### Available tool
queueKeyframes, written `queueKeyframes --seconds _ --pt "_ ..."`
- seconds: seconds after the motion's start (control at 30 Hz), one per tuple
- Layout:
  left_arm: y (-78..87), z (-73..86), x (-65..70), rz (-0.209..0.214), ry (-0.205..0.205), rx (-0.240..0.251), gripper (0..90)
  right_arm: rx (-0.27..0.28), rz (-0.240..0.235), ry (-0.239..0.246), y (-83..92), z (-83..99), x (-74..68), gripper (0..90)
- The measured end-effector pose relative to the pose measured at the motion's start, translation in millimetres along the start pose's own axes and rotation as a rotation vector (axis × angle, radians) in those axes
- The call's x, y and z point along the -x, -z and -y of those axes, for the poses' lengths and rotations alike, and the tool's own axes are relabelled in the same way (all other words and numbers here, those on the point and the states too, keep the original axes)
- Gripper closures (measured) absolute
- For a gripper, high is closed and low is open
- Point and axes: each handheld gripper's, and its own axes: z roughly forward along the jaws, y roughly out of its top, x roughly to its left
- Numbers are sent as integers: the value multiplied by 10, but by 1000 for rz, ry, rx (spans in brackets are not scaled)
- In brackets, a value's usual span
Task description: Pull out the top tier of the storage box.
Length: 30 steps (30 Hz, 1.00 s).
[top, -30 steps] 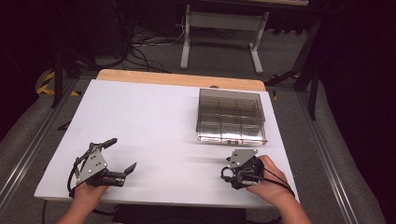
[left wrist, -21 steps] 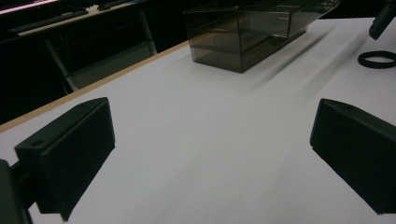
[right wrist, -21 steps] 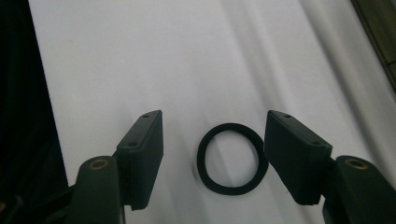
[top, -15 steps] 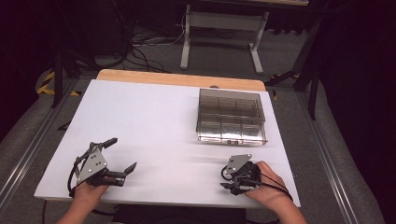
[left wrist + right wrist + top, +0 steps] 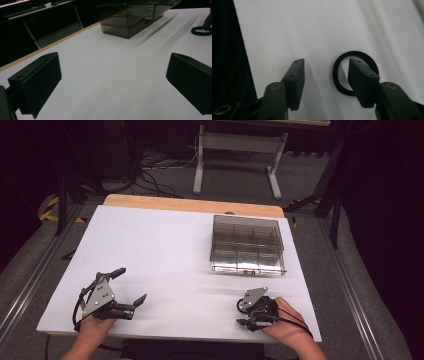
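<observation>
A thin black ring (image 5: 336, 75) lies flat on the white table (image 5: 165, 245) near the front right edge, also seen as the ring (image 5: 243, 305) from above. My right gripper (image 5: 326, 62) points down over it. Its jaws have just been closing and stand partly apart. The right fingertip (image 5: 359, 72) sits inside the ring's hole, the left one outside, so the ring's left rim lies between them, unpressed. My left gripper (image 5: 131, 285) rests at the front left, wide open with bare table between its jaws.
A clear smoky plastic box (image 5: 247, 245) with several compartments stands at the back right of the table, also seen as the box (image 5: 130, 17) from the left gripper. A wooden strip (image 5: 190, 204) edges the far side. Dark floor, cables and a stand lie beyond.
My right gripper has shifted slightly toward the near edge and left, down over the ring, and its jaws have narrowed. The left gripper has kept still.
</observation>
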Motion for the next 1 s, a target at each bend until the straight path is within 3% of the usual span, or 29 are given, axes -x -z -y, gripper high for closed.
queueKeyframes --seconds 0.13,0.3,0.5,0.57,0.6,0.63,0.73,1.0 --pt "-5 0 0 -1 2 -3 9 -2 -45 -20 4 2 14 652" --pt "-7 -1 4 0 2 -2 9 -7 -57 -40 7 6 40 859" --pt "-14 0 1 6 1 -5 9 -15 -28 -24 17 -13 22 875" --pt "-16 -3 -11 -1 -14 -6 9 -2 -17 -25 44 -21 23 876" --pt "-25 1 -1 5 9 -1 9 3 -17 -21 61 -24 28 876" --pt "-23 -3 -16 -3 -11 -2 9 18 -11 -23 89 -31 27 876" --pt "-45 3 -16 7 11 -1 9 50 6 -20 194 -75 40 876" --pt "-75 -10 -11 10 4 3 8 103 26 -4 381 -133 35 876"
